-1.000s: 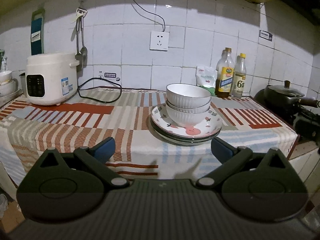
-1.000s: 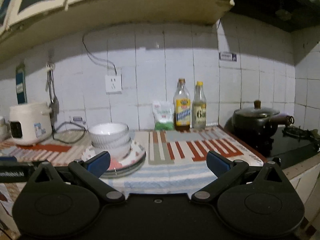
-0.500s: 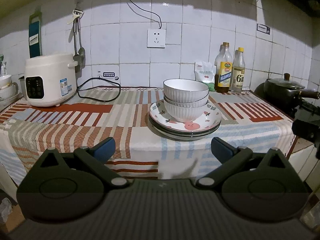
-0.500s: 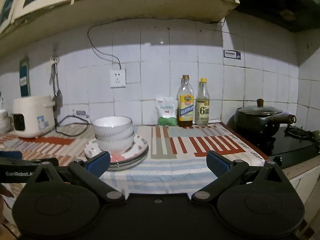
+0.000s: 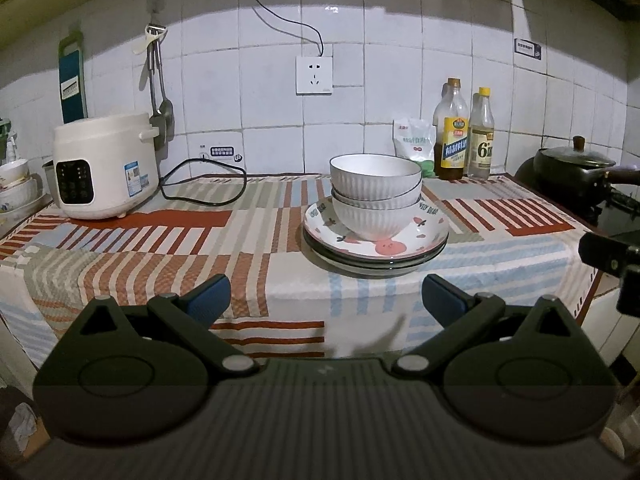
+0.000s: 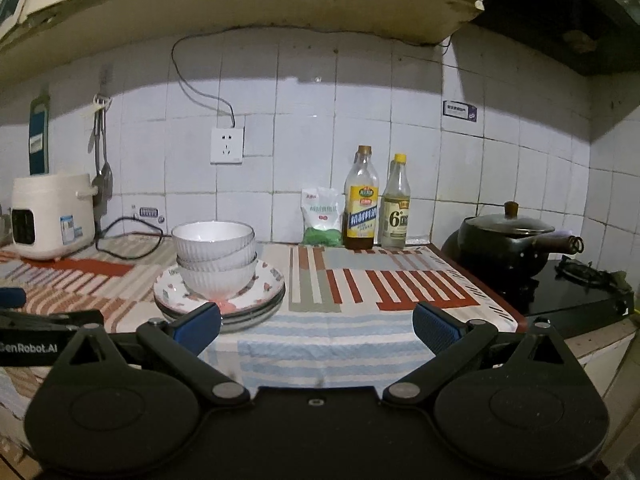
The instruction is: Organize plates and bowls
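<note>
Two or three ribbed white bowls [image 5: 375, 194] [image 6: 216, 258] sit nested on a stack of patterned plates [image 5: 424, 240] [image 6: 268, 284] on the striped cloth of the counter. My left gripper [image 5: 326, 298] is open and empty, held back from the counter's front edge, in front of the stack. My right gripper [image 6: 316, 328] is open and empty too, to the right of the stack and short of it. Part of the left gripper shows at the left edge of the right wrist view.
A white rice cooker [image 5: 104, 168] with a black cord stands at the back left. Two bottles [image 5: 466, 136] and a green-white bag [image 5: 414, 142] line the tiled wall. A dark lidded pot [image 6: 508, 246] sits on the stove at right. More bowls [image 5: 16, 188] are at the far left.
Both grippers have drawn back and tilted up a little, so the counter and stack sit lower in view. The bowls and plates have not moved.
</note>
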Tool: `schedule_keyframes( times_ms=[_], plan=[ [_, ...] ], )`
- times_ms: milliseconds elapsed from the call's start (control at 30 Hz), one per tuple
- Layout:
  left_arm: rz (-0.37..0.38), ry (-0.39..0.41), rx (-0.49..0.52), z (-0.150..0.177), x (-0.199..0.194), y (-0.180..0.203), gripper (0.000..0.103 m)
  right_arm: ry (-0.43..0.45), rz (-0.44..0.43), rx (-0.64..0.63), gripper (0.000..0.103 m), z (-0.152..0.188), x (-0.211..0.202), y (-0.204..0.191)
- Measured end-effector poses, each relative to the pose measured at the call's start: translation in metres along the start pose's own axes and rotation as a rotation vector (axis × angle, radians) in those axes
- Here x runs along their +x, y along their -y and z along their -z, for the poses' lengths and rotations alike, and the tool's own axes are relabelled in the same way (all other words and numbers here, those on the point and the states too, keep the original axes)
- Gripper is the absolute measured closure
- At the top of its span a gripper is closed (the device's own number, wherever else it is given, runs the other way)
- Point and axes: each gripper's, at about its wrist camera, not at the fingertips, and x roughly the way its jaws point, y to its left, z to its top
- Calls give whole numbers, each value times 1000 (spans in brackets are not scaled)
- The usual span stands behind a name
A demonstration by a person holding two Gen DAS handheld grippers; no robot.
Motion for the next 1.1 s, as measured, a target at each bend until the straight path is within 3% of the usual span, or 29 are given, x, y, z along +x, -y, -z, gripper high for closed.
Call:
schedule_keyframes(
  times_ms=[200, 367, 1100],
  plan=[
    [-10, 8, 15, 2, -3, 4, 0, 4, 24, -33, 0, 1, -3, -5],
    [-72, 40, 35, 4, -6, 8, 0, 1, 34, -31, 0, 2, -4, -3],
    [-67, 38, 14, 6, -6, 7, 0, -2, 69, -65, 0, 2, -15, -9]
  ],
)
